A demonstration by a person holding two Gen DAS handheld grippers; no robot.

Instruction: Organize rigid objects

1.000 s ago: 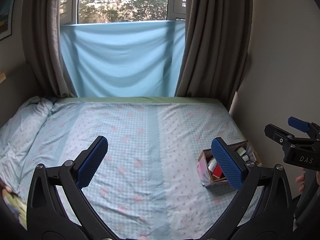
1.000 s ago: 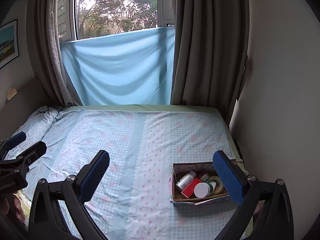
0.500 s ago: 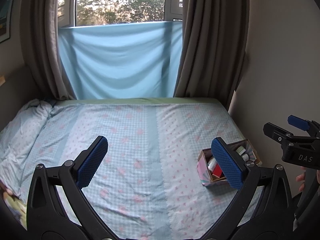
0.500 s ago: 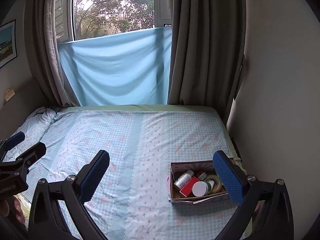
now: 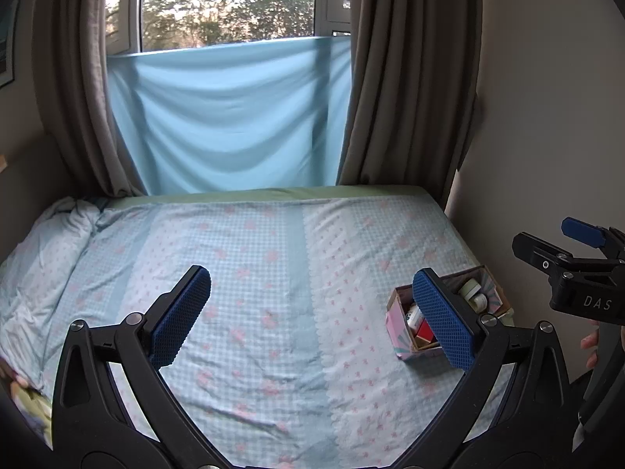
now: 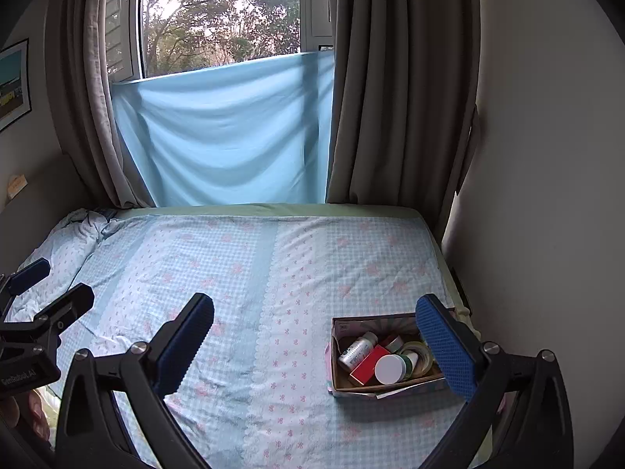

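Left wrist view: left gripper (image 5: pixel 312 318) spread wide, empty, held above bed (image 5: pixel 273 273). Box (image 5: pixel 402 326) partly behind own right finger, close to wall (image 5: pixel 547 117), probably parked at bed edge to leave sorting space. Right gripper (image 5: pixel 562 242) off to right.

Right wrist view: right gripper (image 6: pixel 318 342) likewise wide open, grasping nothing. Box (image 6: pixel 336 355) just inside right finger, holding white bottle (image 6: pixel 357 349), red carton (image 6: pixel 367 363), white-lidded jar (image 6: pixel 389 368), tape roll (image 6: pixel 420 353); contents apparently gathered already.

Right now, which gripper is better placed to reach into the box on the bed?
Probably the right gripper: the box of small items lies just ahead of it, by its right-hand pad. The left gripper faces mostly bare bedsheet. Both have open, empty jaws.
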